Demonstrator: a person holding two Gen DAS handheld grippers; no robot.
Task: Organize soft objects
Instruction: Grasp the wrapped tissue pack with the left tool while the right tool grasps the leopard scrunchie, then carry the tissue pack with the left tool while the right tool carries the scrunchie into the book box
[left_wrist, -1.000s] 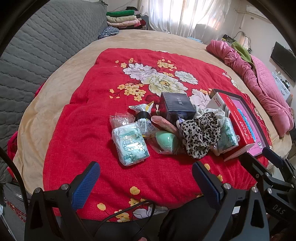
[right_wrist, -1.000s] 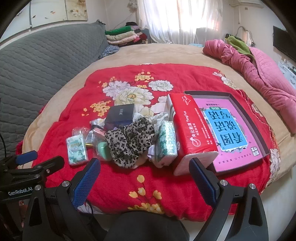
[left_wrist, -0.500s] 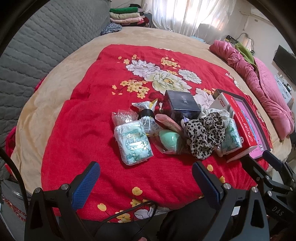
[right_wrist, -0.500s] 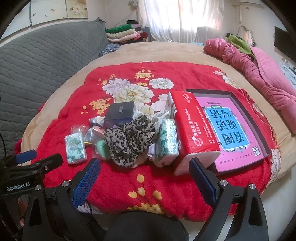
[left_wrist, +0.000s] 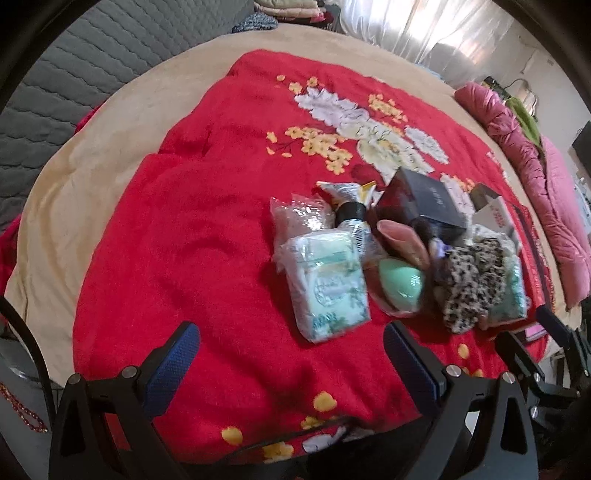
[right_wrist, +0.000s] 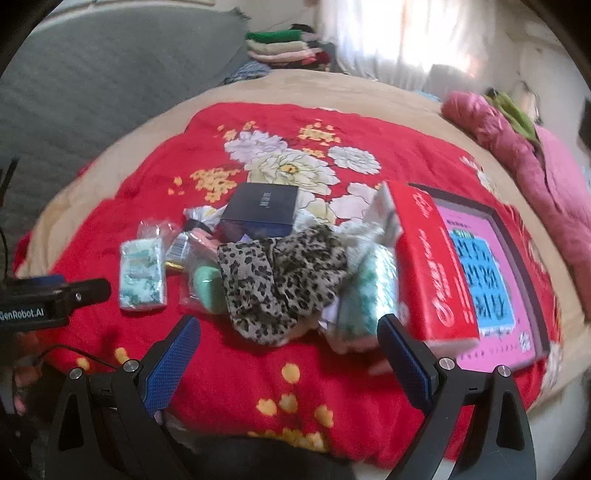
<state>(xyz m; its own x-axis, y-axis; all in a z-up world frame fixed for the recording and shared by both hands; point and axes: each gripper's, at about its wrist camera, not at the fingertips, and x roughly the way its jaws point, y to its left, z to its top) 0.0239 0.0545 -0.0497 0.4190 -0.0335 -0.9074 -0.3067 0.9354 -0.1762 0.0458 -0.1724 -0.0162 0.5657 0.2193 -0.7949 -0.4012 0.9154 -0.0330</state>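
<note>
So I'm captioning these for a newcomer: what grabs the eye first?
The red floral blanket covering the bed dominates. At its middle sits a jumble of small items, the leopard-print cloth on top, with a red tissue pack beside it leaning on a pink-faced box.

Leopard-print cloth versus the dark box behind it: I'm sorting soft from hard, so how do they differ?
The leopard-print cloth lies crumpled and shapeless; the dark box keeps flat faces and straight edges. The cloth is spotted tan and black; the box is plain. Both sit in the pile on the red blanket.
</note>
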